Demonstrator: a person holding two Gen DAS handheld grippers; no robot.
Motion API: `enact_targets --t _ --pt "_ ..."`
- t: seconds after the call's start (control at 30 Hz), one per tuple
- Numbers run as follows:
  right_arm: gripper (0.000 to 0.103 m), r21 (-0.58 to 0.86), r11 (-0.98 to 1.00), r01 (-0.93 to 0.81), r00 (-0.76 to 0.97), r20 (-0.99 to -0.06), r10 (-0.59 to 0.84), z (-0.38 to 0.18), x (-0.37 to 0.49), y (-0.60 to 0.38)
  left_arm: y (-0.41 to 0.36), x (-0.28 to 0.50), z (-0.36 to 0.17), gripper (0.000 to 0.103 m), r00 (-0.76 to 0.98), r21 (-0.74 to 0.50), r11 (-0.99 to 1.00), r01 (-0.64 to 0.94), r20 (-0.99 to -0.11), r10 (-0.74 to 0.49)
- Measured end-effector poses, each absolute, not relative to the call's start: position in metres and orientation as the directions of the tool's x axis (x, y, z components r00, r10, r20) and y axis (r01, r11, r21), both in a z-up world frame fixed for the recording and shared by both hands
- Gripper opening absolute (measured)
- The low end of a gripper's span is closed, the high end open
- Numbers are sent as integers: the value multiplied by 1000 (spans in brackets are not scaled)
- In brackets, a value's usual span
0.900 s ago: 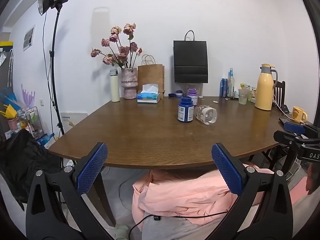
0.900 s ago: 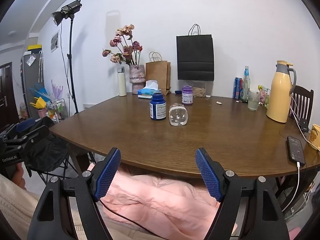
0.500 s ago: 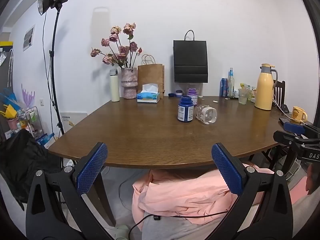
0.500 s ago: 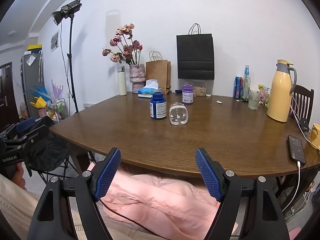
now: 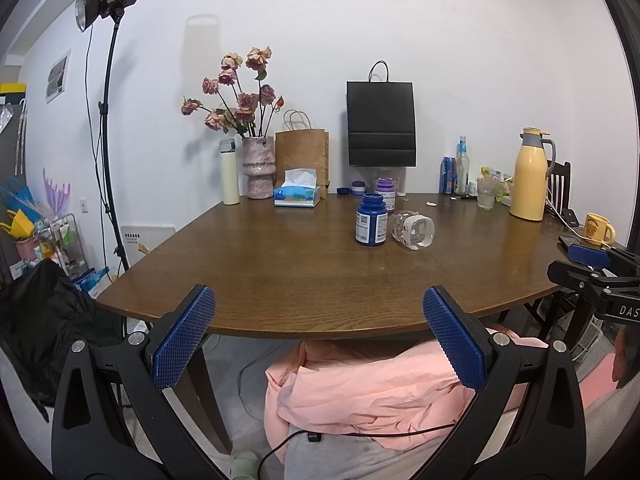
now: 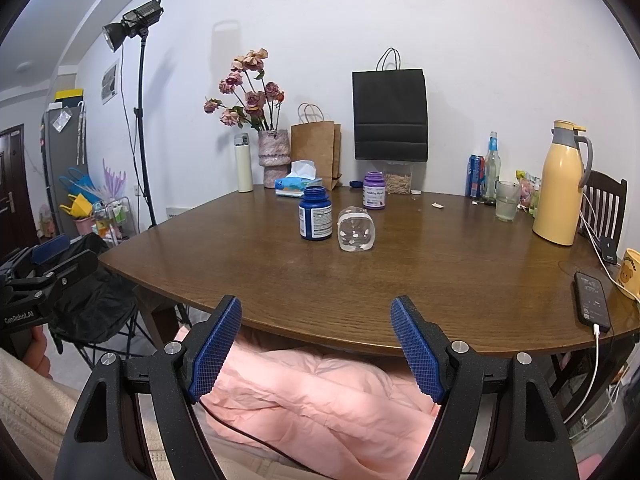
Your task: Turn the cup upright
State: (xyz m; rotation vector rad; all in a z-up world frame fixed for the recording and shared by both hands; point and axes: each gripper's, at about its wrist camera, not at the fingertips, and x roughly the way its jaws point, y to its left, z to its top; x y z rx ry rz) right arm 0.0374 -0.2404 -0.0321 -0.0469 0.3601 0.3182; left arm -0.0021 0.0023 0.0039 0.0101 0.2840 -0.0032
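Though in view, cup (image 6: 355, 229) beyond hand-held gripper (image 6: 316, 350)

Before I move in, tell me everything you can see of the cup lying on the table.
The cup is clear, glass or plastic, with faint white spots, lying on its side on the wooden table. In the left view its open mouth faces right. The blue bottle stands close on its left; contact is unclear. Neither hand-held gripper touches it.
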Motion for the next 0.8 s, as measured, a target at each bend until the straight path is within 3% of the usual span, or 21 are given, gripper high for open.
enact_targets --t 0.8 --pt "82 12 949 -315 887 -353 299 -32 39 -241 1 -1 3 103 961 11 1000 4 -278 -1"
